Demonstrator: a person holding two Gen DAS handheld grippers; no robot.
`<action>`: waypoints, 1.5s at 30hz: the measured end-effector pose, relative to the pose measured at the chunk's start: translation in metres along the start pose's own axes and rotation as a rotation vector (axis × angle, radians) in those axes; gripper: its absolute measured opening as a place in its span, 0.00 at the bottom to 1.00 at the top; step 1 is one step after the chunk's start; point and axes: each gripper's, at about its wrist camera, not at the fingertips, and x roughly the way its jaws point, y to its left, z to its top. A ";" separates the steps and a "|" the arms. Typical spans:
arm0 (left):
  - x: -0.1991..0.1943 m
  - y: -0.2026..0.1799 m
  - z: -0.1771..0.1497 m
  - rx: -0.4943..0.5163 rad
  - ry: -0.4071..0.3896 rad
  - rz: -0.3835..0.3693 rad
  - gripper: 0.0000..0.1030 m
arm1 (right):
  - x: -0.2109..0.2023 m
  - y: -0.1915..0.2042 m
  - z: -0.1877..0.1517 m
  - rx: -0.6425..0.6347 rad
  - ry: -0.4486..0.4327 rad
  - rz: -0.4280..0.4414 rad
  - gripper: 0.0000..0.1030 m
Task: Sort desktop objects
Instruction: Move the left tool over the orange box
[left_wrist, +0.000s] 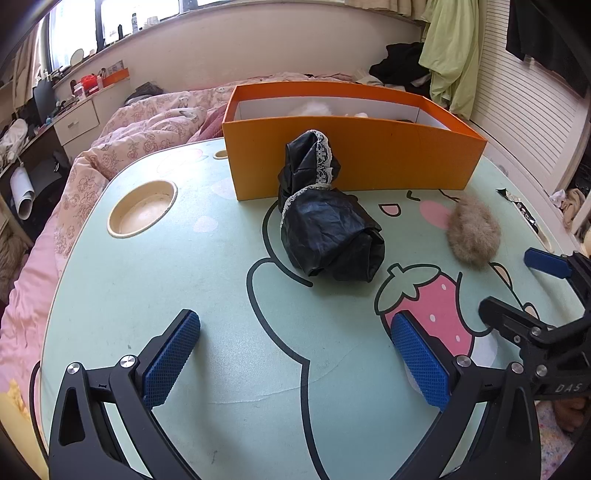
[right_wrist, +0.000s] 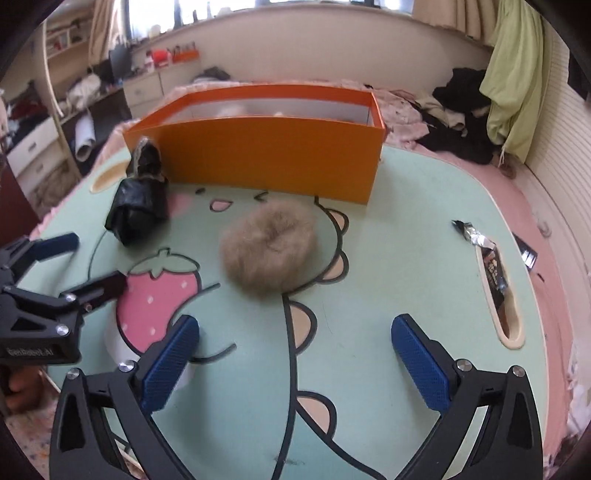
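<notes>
— So, where's the left gripper (left_wrist: 295, 354)?

— Low over the mint tabletop (left_wrist: 207, 280), jaws spread wide with nothing between them. The black bundle with lace trim (left_wrist: 327, 225) lies ahead of the gap, well apart from the pads, its upper end touching the front wall of the orange box (left_wrist: 354, 162).

— And further right?

— The fluffy tan scrunchie (right_wrist: 269, 247) sits on the cartoon print, in front of the box. The right gripper (right_wrist: 295, 358) is released too, jaws wide apart; the scrunchie lies ahead of them, slightly toward the left pad, not touching either.

— Anything past that?

— A torn foil wrapper (right_wrist: 484, 254) by the slot at the tabletop's right edge.
</notes>
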 end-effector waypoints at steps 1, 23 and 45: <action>0.000 0.000 0.000 -0.001 0.000 0.000 1.00 | 0.002 0.000 0.000 0.002 -0.005 -0.002 1.00; 0.001 0.001 0.000 0.001 -0.001 -0.002 1.00 | -0.006 0.000 -0.006 0.006 -0.019 0.003 1.00; -0.058 0.023 0.071 -0.043 -0.128 -0.078 0.95 | -0.010 0.000 -0.004 0.009 -0.022 0.006 1.00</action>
